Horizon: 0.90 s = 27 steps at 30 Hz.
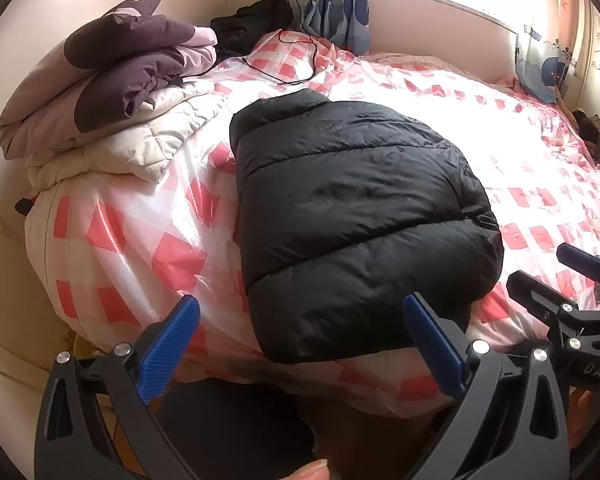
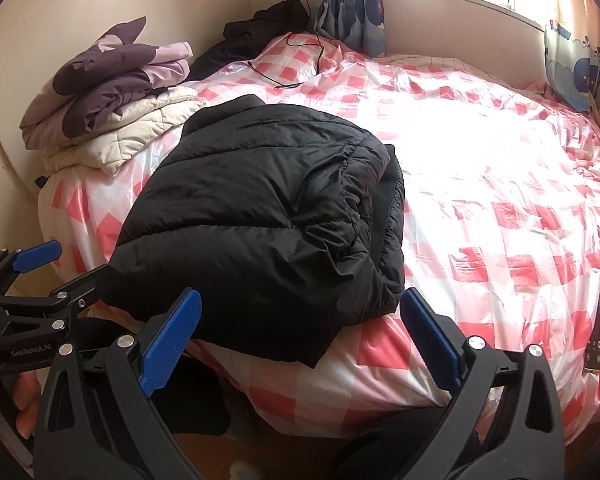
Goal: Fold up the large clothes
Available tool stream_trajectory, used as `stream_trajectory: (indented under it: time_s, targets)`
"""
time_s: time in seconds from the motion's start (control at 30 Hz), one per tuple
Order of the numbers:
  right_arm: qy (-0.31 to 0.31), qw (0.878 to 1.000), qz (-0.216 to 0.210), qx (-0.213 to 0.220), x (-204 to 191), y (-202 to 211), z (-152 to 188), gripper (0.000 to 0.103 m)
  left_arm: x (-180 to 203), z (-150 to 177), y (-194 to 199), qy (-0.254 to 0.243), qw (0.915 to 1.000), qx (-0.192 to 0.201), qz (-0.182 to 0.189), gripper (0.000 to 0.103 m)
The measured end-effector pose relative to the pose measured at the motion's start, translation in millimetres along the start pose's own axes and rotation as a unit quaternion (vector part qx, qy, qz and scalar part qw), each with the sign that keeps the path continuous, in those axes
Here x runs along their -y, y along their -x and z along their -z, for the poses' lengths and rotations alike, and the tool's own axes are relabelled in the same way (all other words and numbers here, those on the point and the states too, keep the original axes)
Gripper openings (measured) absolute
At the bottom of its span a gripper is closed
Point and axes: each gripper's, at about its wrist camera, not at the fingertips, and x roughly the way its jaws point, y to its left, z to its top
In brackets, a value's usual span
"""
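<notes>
A black puffer jacket (image 1: 348, 216) lies folded lengthwise on the bed, collar toward the far side, hem at the near edge. It also shows in the right wrist view (image 2: 260, 220), with a sleeve edge tucked along its right side. My left gripper (image 1: 300, 340) is open and empty, hovering just in front of the jacket's hem. My right gripper (image 2: 300, 336) is open and empty, also just short of the hem. Each gripper shows in the other's view: the right one (image 1: 556, 276) at the right edge, the left one (image 2: 66, 260) at the left edge.
The bed (image 1: 520, 152) has a pink-and-white checked glossy cover. Folded quilts (image 1: 112, 88) are stacked at its far left corner. A dark garment (image 1: 252, 24) and a black cable (image 1: 288, 64) lie near the wall. A phone (image 2: 596, 340) lies at the right bed edge.
</notes>
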Motion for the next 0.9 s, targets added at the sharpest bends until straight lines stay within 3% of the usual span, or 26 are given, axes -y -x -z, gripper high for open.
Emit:
stream_trajectory:
  time_s: [0.6,0.9]
  targets:
    - [0.009,1.0,0.005,-0.012,-5.3,15.8,2.5,0.096,-3.0,4.4,15.4,0.0,1.0,0.003,0.002,0.097]
    - [-0.004,1.0,0.001,-0.015,-1.4,14.8,1.9,0.096,1.4,1.0,10.5,0.009,0.9995,-0.012,0.027,0.097]
